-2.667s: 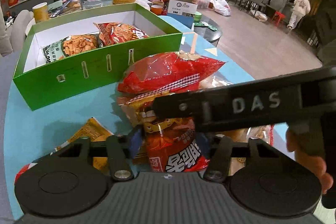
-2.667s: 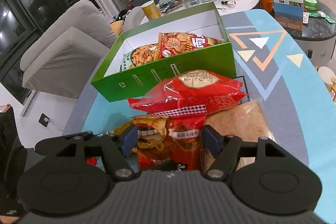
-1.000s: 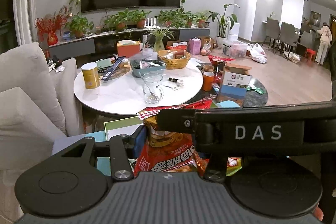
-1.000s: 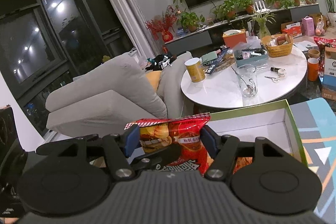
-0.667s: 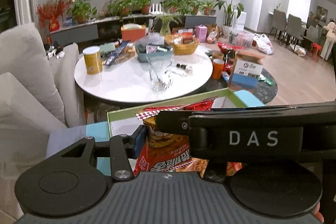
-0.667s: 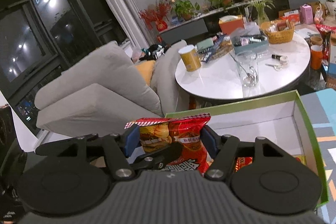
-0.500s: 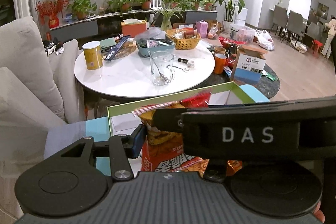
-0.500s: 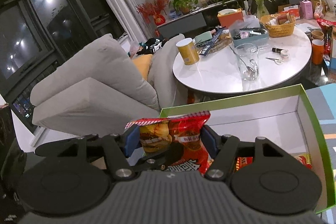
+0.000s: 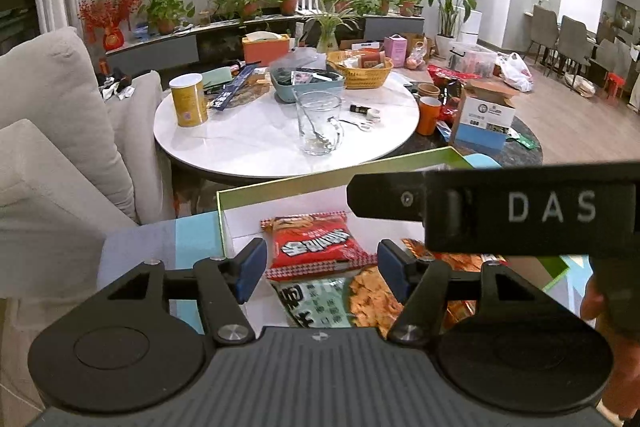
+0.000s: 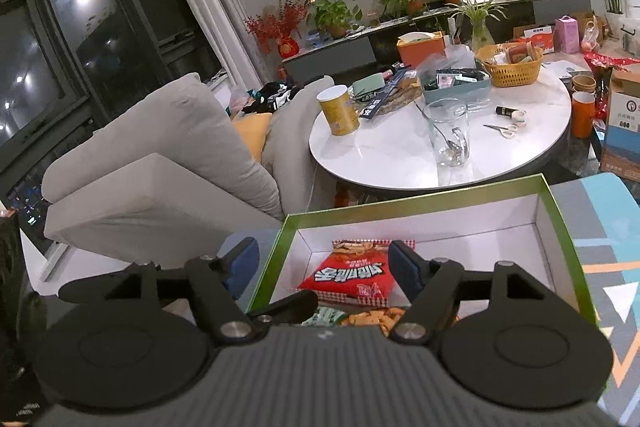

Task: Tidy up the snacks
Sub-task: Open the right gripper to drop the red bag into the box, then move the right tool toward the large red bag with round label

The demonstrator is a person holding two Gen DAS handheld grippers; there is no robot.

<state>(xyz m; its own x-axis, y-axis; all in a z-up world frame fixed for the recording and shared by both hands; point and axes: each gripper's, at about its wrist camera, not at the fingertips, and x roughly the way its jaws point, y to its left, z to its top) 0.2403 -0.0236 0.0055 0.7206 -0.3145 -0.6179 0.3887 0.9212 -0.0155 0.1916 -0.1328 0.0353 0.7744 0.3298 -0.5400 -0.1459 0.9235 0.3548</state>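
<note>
Left fingers: we see our left gripper (image 9: pixel 318 269) spread wide, its blue pads clear of everything, holding nothing; it hangs above the box at lower centre of the left wrist frame.
Right fingers: our right gripper (image 10: pixel 323 267) is likewise released, pads apart, with the red bag showing in the gap between them and touching neither.
Red snack bag (image 9: pixel 316 246): it lies flat on the white floor of the box, in the corner toward the sofa side, free of both grippers. We judge it sits there because that corner was unfilled.
Long axis: in the left wrist frame the printed band runs roughly left to right with a slight upward tilt to the right; one crimped checkered seam faces the far wall, the other faces us.
Neighbouring bags: a green-and-white bag (image 9: pixel 316 303) with orange crackers lies just below the red one, its top edge tucked under or against it; we cannot tell which. Another orange bag (image 9: pixel 452 259) sits to the right, partly hidden by the right gripper's body.
Green box (image 10: pixel 420 195): open-topped; its right half looks unfilled in the right wrist frame.
Our read: this bag's placement is done; both grippers are free for the next snack.
</note>
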